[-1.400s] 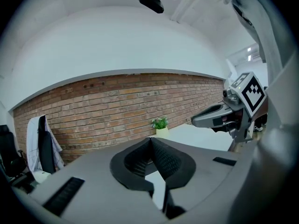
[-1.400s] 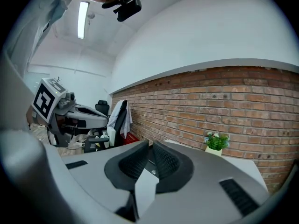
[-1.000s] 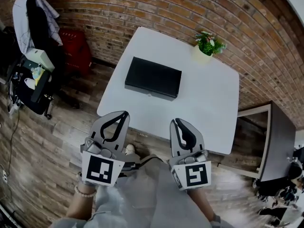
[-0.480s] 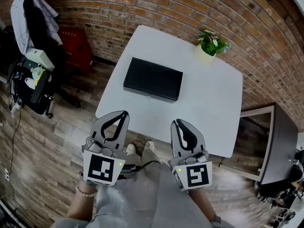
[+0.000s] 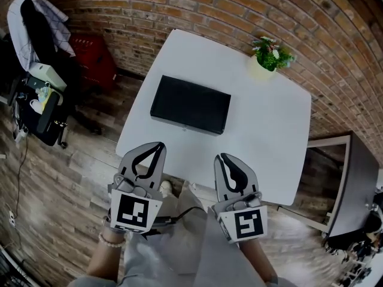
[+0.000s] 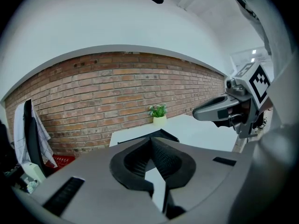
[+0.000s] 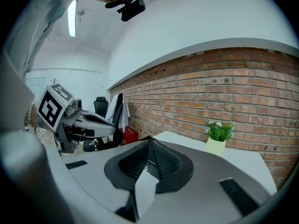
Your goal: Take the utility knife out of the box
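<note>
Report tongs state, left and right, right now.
Left grey tongs: closed, holding nothing.
Right grey tongs: closed, holding nothing.

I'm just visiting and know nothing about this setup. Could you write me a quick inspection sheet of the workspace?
Surface: white table, mostly bare.
Job's things: black box lying flat on the table, lid closed; utility knife not in sight.
Clutter: one potted plant at the far corner by the wall.
Grippers: left gripper and right gripper both by the table's near edge, apart from the box, fingers together, nothing held.
Cables: a dark cable hangs below the two grippers.
Surroundings: brick wall, wooden floor, red crate and a chair draped with clothes at left, dark side table at right.
</note>
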Demonstrator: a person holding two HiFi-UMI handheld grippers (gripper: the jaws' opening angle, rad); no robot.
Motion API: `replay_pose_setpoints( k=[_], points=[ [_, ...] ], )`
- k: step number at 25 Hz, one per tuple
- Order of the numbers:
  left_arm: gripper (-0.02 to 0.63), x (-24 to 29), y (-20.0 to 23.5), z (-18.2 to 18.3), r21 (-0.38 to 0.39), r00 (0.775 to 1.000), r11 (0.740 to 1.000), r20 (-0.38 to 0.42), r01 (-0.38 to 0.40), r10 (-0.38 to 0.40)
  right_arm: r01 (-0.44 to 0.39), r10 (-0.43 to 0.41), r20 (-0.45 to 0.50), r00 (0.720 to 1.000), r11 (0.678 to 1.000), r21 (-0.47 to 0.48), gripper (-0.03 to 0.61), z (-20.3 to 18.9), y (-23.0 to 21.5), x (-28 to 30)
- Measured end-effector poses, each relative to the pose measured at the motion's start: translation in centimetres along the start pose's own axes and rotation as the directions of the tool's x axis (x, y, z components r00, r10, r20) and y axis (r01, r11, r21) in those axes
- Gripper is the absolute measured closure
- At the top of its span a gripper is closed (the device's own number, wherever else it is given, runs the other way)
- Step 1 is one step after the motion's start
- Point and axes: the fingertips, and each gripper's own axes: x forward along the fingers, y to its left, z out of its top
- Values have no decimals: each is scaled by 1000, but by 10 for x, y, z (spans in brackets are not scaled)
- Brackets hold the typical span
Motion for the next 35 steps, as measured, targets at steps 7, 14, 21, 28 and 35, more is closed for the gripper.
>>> replay_pose_setpoints(
  k=[7, 14, 21, 28, 35],
  points=[
    [595, 35, -5, -29, -56, 997, 998, -74, 16, -20, -19, 19, -25, 1000, 1000, 8, 520, -13, -21, 17],
    [515, 72, -20, -52, -124, 987, 990, -132, 74, -90, -52, 53, -48, 997, 998, 26, 520, -29, -29, 27],
    [494, 104, -22, -85, -142, 973, 989, -217, 45, -75, -78, 82, -77, 994, 996, 46, 520, -45, -34, 34],
    [479, 132, -26, -116, -154, 953, 988, -298, 10, -56, -79, 86, -101, 991, 994, 74, 520, -60, -46, 35],
    [479, 153, -29, -138, -166, 933, 986, -359, -27, -35, -72, 82, -112, 990, 994, 85, 520, -70, -57, 35]
  ],
)
